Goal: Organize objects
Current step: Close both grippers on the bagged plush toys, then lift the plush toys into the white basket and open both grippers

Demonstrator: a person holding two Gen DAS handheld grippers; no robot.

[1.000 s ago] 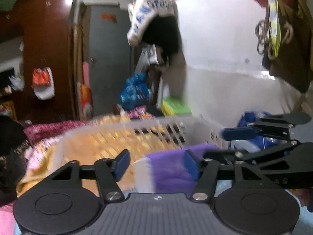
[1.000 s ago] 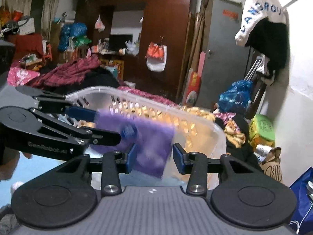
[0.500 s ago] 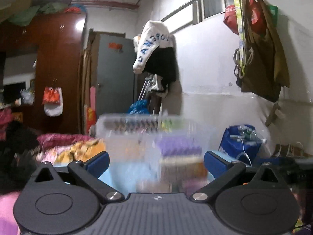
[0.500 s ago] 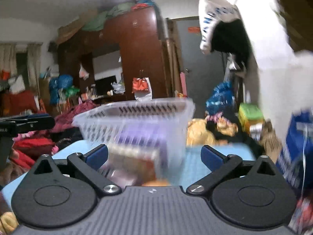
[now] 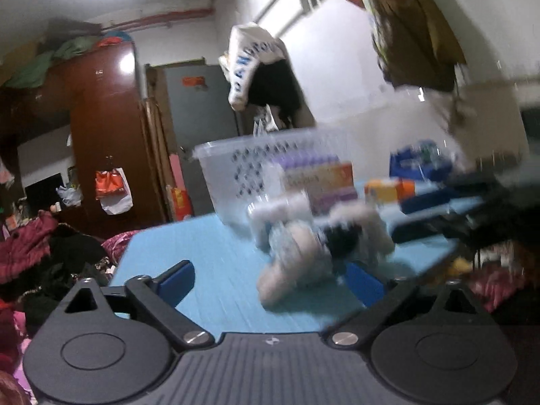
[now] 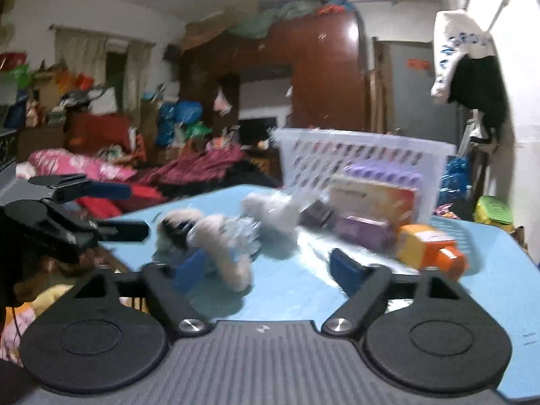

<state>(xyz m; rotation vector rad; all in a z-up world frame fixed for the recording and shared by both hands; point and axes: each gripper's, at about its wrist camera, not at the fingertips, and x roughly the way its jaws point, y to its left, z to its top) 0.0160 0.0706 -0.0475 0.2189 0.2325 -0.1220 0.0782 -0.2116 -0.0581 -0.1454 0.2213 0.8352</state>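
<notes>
A white slotted plastic basket (image 5: 243,165) (image 6: 368,155) stands at the far side of a light blue table (image 5: 209,260) (image 6: 303,287). Beside it lie a purple box (image 6: 384,173), an orange-and-white carton (image 6: 371,195) (image 5: 317,177), a small purple pack (image 6: 364,229), an orange bottle (image 6: 428,248) (image 5: 388,190) and a white-and-black plush toy (image 5: 303,246) (image 6: 216,236). My left gripper (image 5: 273,280) is open and empty, close to the toy. My right gripper (image 6: 270,266) is open and empty, with the toy just beyond its left finger. The views are blurred.
Piles of clothes (image 6: 189,172) lie left of the table. A brown wardrobe (image 5: 104,128) and a grey door (image 5: 199,114) stand behind. Clothes hang on the white wall (image 5: 263,74), with bags (image 5: 415,33) to the right. A blue bag (image 5: 418,165) sits beyond the table.
Both grippers were shut on the basket's rim a second ago; they let go, opened wide and drew back. The basket now stands on the table with objects lying beside it.
</notes>
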